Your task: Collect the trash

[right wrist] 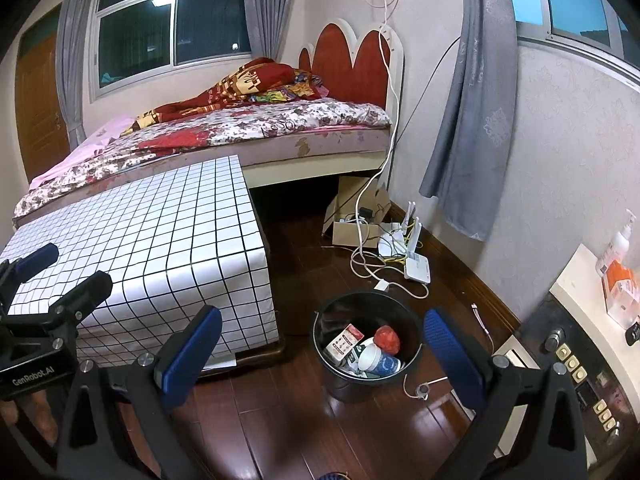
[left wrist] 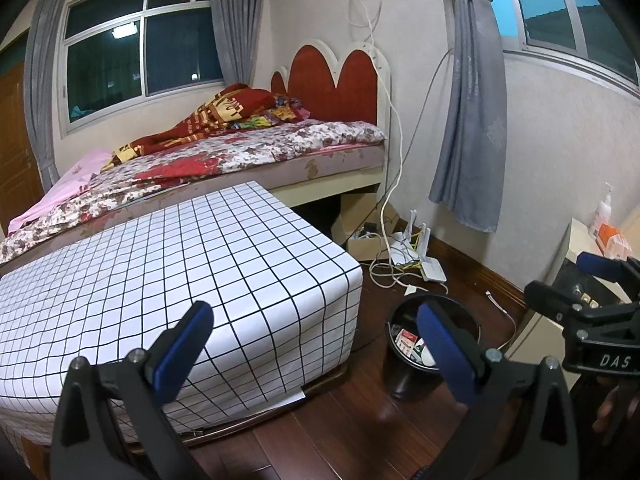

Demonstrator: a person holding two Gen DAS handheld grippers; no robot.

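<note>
Trash lies inside the black bin [right wrist: 370, 344], which stands upright on the dark wood floor [right wrist: 280, 420] beside the corner of the low counter with the checked cloth [right wrist: 160, 240]. In the right wrist view the bin is in front of the right tool [right wrist: 322, 354] and a little below it, almost in the gap between the two blue pads, which stand wide apart with nothing between them. The bin opening faces upward, so a reach toward it would probably have to go forward and down.

The left tool [left wrist: 314, 342] is also spread apart and holds nothing. From it the bin [left wrist: 404, 360] lies to the right, partly behind its right pad. So the right tool seems the nearer and better lined up of the two.

The right wrist view shows the contents clearly: a paper cup [right wrist: 380, 360] on its side, a red crumpled ball [right wrist: 387, 338] and a small carton [right wrist: 345, 342]. The left wrist view shows only a part of the carton, because the pad covers the rest. No loose trash can be seen on the floor; only a router [right wrist: 418, 266] and white cables [right wrist: 372, 264] lie near the wall behind the bin.
</note>
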